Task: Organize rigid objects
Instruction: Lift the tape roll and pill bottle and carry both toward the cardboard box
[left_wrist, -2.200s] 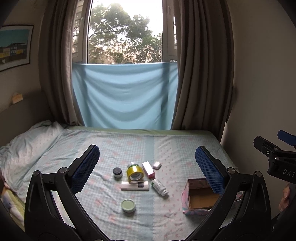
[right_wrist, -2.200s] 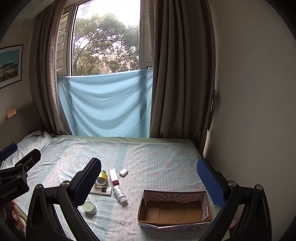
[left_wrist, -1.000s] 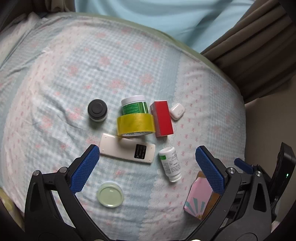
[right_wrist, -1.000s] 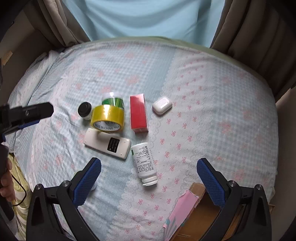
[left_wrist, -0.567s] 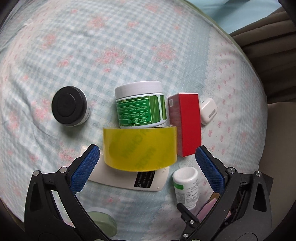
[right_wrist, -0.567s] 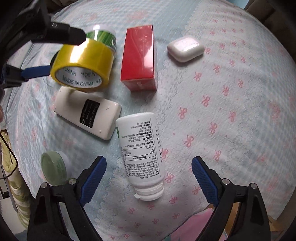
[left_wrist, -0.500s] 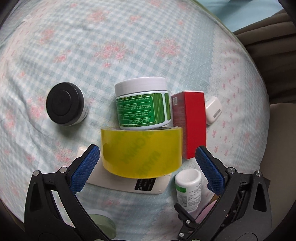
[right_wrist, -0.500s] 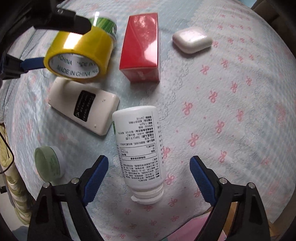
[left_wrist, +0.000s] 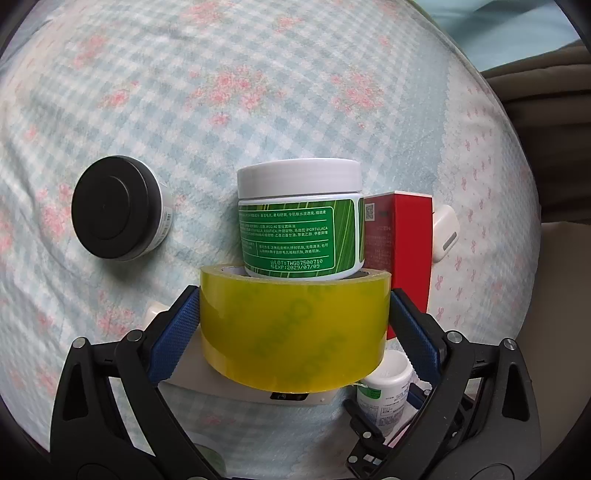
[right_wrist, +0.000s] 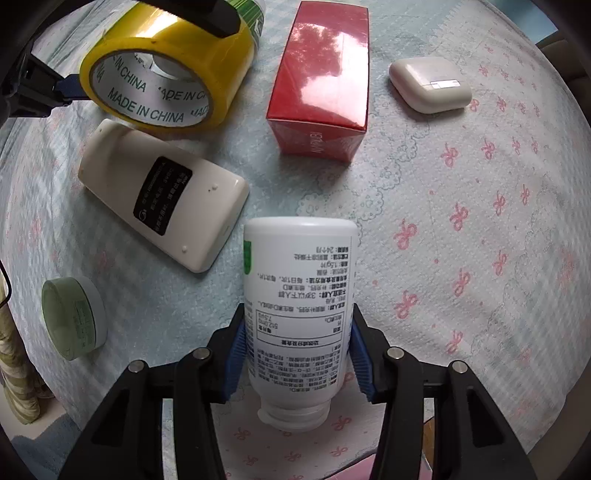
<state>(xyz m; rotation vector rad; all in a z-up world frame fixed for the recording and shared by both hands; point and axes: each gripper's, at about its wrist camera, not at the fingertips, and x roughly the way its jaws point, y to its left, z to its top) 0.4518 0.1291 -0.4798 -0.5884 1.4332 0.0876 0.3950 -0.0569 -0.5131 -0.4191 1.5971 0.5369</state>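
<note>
My left gripper is shut on a yellow tape roll, its blue pads pressed against both sides of it. The roll also shows in the right wrist view, top left. My right gripper is shut on a white pill bottle that lies on the bed with its cap toward me. A green-labelled jar with a white lid stands just behind the tape. A red box, a white earbud case, a white remote and a black-lidded jar lie around.
A small pale green tin lies at the left. The bed sheet is checked blue with pink flowers. A pink box corner shows at the bottom edge. Curtains hang at the far right.
Both grippers have come down from high above the bed onto the objects. The left jaws have shut on the tape roll and the right jaws have shut on the pill bottle.
</note>
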